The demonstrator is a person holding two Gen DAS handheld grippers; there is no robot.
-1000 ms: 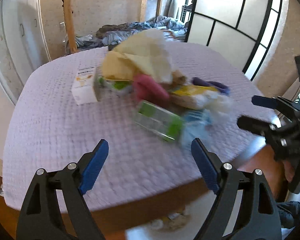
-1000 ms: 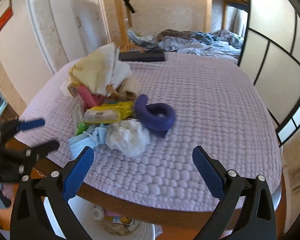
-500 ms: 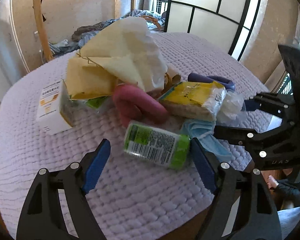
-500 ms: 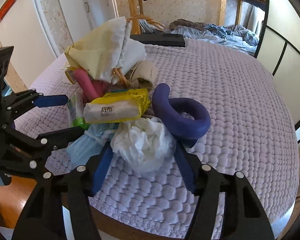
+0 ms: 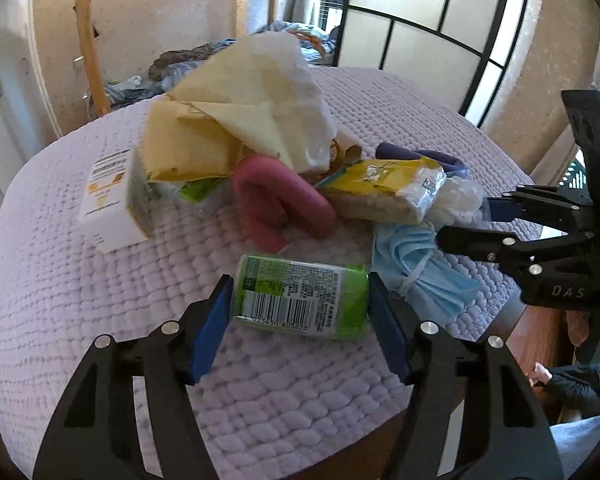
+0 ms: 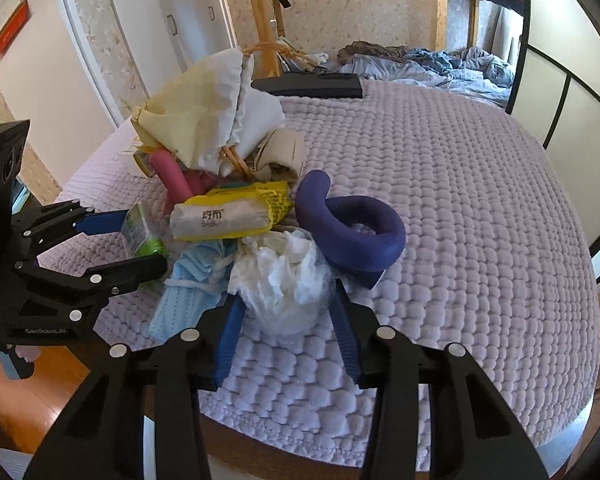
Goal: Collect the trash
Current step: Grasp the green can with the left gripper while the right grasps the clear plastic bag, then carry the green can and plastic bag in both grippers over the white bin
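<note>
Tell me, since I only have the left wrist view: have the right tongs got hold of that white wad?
Observer: Yes. The right wrist view shows the right tongs shut on the white tissue wad, a pad on each side.
Operator: Anything behind the pile?
Observer: A flat black object lies beyond it, at the far side.
Operator: And the purple tube?
Observer: The purple tube curls into a near loop right beside the wad.

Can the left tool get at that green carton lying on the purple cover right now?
Probably yes. The left tool already straddles the green carton, one blue pad at each end, jaws closing. Nothing lies on the carton; the blue face mask sits just beside it.
</note>
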